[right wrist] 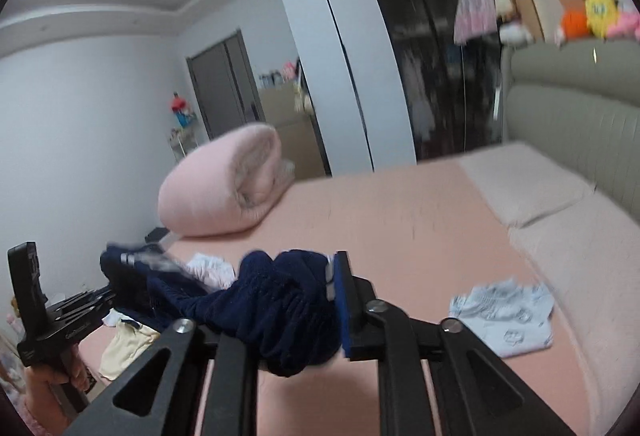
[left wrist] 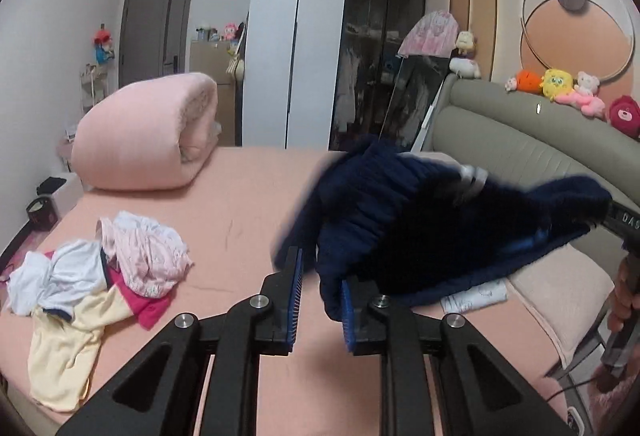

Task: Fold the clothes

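Note:
A navy blue knit garment [left wrist: 420, 220] hangs in the air above the pink bed [left wrist: 248, 195], blurred by motion. My right gripper [right wrist: 296, 300] is shut on a bunch of it [right wrist: 280, 308]; the cloth hides the left finger. My left gripper [left wrist: 320, 300] has its jaws apart, and a fold of the garment drapes over its right finger [left wrist: 348, 312]. In the right wrist view the left gripper [right wrist: 120, 276] sits at the garment's far end. A pile of unfolded clothes [left wrist: 100, 276] lies at the bed's left.
A rolled pink duvet [left wrist: 148, 135] lies at the bed's far left. A folded pale printed garment [right wrist: 508, 316] lies near the pillows [right wrist: 560, 228]. The padded headboard [left wrist: 520, 139] with plush toys [left wrist: 560, 83] is at the right. Wardrobes [left wrist: 320, 55] stand behind.

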Available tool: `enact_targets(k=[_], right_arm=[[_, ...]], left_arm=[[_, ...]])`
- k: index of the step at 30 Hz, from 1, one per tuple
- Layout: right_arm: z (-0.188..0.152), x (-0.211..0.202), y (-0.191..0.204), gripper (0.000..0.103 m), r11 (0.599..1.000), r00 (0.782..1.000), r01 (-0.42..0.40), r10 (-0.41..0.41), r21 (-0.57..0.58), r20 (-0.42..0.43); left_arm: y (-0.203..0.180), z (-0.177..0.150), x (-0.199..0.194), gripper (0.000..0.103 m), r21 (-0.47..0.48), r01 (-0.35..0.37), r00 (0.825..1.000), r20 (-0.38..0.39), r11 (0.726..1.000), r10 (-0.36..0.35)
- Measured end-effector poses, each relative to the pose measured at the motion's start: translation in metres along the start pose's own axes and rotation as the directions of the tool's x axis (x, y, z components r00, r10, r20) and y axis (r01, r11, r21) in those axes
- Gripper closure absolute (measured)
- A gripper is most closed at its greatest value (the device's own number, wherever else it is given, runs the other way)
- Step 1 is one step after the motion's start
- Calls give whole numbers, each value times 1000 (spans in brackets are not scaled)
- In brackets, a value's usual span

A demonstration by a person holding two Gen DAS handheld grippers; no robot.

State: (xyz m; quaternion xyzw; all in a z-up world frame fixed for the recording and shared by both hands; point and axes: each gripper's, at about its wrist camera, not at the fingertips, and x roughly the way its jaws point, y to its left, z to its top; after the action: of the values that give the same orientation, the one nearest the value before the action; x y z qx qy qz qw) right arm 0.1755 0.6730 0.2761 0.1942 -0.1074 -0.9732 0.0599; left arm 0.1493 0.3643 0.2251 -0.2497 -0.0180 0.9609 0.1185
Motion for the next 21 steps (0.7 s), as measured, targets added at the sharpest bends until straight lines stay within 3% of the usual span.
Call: enact_targets(k=[2, 3, 4, 6, 8, 9, 11, 13, 16, 18, 21], right_arm=[[-25, 3, 1, 80, 1000, 999, 15, -16, -24, -46], [-45, 13, 1, 79, 998, 995, 37, -41, -43, -92], [-65, 23, -1, 79, 996, 988, 60, -68, -63, -140], [-125, 59, -11, 79, 992, 945, 102, -119, -73, -306], [-191, 97, -30, 79, 994, 868, 106, -92, 0, -489], [-213, 108, -36, 79, 993, 835, 113, -80, 26, -545], [-252, 124, -43, 79, 988, 767, 138, -66, 64, -639], [-263, 124, -44, 79, 988, 755, 134, -56, 71, -654], [-254, 122, -42, 79, 991, 779, 121, -61, 54, -624], [-250, 122, -43, 79, 992, 792, 112, -50, 64, -609], [-244, 123, -39, 79, 993, 803, 97, -38, 67, -595]], left_arm=[[3, -34, 26, 75, 7, -26, 993, -113, 1000, 27], [6, -61, 51, 70, 0, -26, 975, -219, 1000, 26], [12, -93, 79, 63, -17, -22, 941, -339, 1000, 15], [21, -146, 128, 63, -19, -39, 848, -529, 999, 23], [27, -198, 162, 63, 31, -67, 747, -661, 997, 71], [28, -214, 167, 63, 65, -63, 721, -687, 996, 90], [25, -227, 164, 63, 112, -45, 715, -690, 993, 110], [22, -223, 154, 63, 153, -22, 747, -654, 988, 118], [19, -216, 139, 61, 224, 1, 795, -592, 974, 135], [20, -216, 132, 50, 247, 45, 814, -571, 968, 107], [34, -218, 129, 47, 120, 173, 793, -606, 978, -66]])
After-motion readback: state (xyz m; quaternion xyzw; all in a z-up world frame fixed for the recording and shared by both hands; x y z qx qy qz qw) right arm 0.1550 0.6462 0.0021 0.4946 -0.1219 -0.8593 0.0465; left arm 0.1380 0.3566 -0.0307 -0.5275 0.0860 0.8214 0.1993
